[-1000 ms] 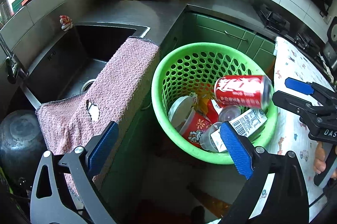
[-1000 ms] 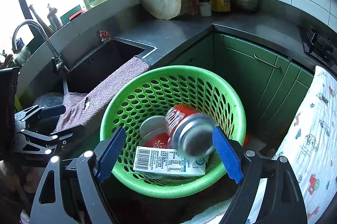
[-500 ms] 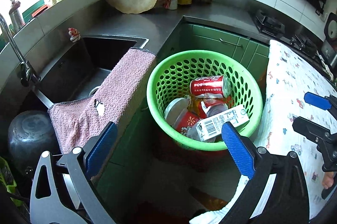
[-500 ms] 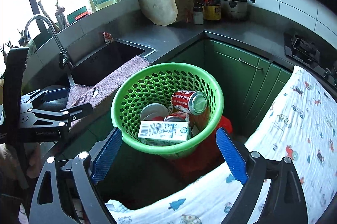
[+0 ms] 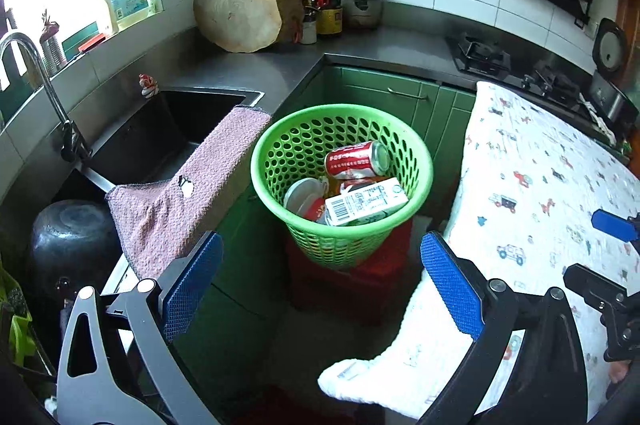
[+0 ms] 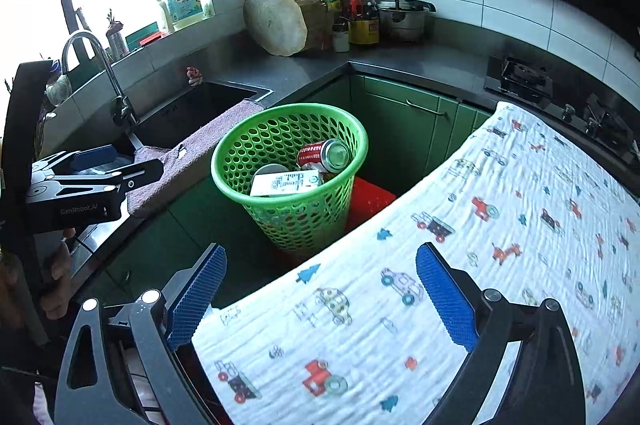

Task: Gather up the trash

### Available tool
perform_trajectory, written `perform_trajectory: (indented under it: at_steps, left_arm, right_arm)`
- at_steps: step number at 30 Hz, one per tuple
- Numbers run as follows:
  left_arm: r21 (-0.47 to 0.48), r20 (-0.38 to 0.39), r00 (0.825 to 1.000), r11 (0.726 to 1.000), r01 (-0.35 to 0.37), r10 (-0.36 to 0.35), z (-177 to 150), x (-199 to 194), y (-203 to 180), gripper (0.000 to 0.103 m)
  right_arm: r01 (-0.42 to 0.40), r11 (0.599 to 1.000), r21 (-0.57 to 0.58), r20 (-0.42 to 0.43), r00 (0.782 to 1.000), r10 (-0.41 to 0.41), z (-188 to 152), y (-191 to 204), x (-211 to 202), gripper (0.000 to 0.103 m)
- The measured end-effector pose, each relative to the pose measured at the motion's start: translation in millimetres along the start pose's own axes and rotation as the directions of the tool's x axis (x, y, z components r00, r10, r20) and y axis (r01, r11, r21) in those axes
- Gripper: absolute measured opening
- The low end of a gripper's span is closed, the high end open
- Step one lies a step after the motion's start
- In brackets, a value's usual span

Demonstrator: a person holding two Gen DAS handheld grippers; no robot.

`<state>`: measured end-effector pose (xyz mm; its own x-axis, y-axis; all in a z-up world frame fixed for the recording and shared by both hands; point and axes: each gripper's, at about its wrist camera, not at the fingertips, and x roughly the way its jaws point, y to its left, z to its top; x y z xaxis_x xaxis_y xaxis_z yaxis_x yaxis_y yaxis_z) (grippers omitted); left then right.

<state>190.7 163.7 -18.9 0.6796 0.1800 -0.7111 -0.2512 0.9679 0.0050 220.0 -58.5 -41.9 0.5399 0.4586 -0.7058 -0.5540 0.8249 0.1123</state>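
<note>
A green perforated basket (image 5: 420,161) (image 6: 240,181) stands on a red stool (image 6: 370,199) in the cabinet corner. Inside lie a red soda can (image 5: 356,158) (image 6: 324,154), a white milk carton (image 5: 366,201) (image 6: 286,183), a round white lid (image 5: 300,190) and other rubbish. My left gripper (image 5: 320,283) hangs open and empty, well back from the basket. My right gripper (image 6: 320,291) is also back from it, over the printed cloth, its jaws still opening with nothing between them. Each gripper shows at the edge of the other's view.
A white cloth printed with cars (image 6: 500,225) (image 5: 540,193) covers a surface at the right. A pink towel (image 5: 192,185) drapes over the sink (image 5: 160,133) edge. A dark pot (image 5: 70,237) sits lower left. A chopping block (image 5: 238,11), bottles, pot and stove (image 5: 480,55) line the counter.
The red can left the right gripper's jaws and dropped into the basket. Both grippers pulled back and up from the basket, which now looks smaller. The right jaws widened.
</note>
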Motion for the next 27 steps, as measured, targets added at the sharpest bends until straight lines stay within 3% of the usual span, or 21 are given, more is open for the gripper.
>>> perform_trajectory:
  at_steps: [4,11,27]
  left_arm:
    - [-0.006,0.013,0.999,0.999,0.031,-0.031,-18,-22,-19,0.098]
    - [0.063,0.008,1.0,0.998,0.013,-0.013,-50,-54,-64,0.098]
    - [0.16,0.056,0.996,0.985,0.059,-0.069,-94,-118,-128,0.098]
  right_arm:
    - [0.023,0.999,0.025,0.017,1.0,-0.023,-27,-7,-31,0.093]
    - [0.066,0.995,0.071,0.036,0.997,-0.069,-71,-16,-79,0.094]
    - [0.198,0.965,0.172,0.069,0.975,-0.212,-138,-37,-160,0.094]
